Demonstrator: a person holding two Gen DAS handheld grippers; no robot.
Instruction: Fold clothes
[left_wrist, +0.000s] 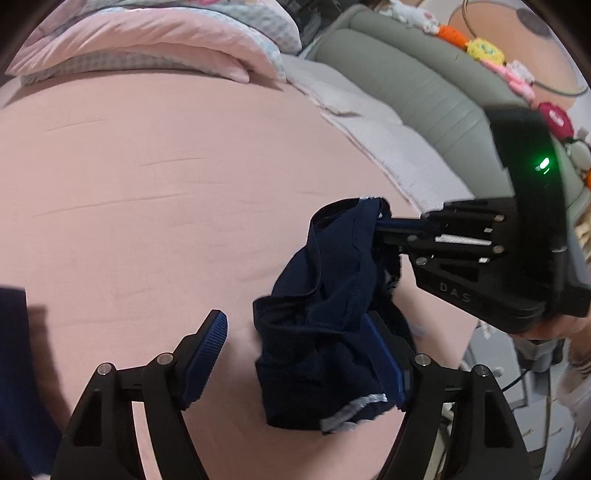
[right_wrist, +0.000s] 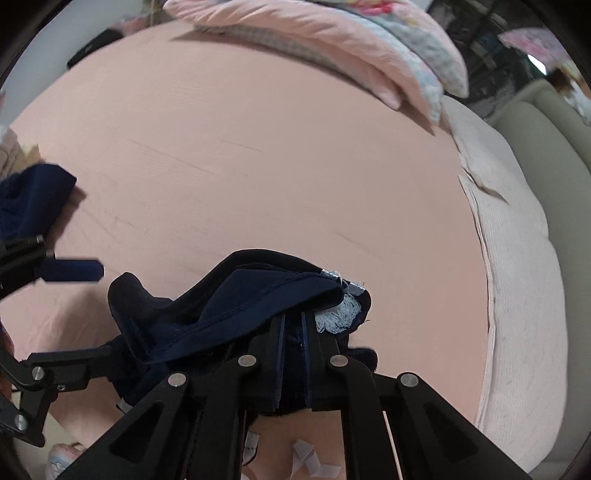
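The pink bed sheet fills most of both views, with folded pink bedding at about twelve o'clock and a grey-green sofa toward two o'clock in the left wrist view; over this sheet hangs the navy garment, bunched and lifted clear of the bed, its pale trimmed hem at its lower end.

The right gripper is clenched on the garment's upper edge, its jaws drawn close with dark cloth pinched between them; seen from the left wrist it enters from three o'clock and bites the cloth at its top. The left gripper stands spread wide; its right finger lies against the garment's lower part, its left finger well apart at nine o'clock, so it grips nothing.

The garment's long axis runs from one o'clock down to six, and the left gripper is the nearer to the free lower end; I judge that closing there would stretch the cloth between the two.

Only the right wrist view shows a frayed pale label by the pinched edge, and another dark blue cloth at nine o'clock; only the left wrist view shows the hanging hem.
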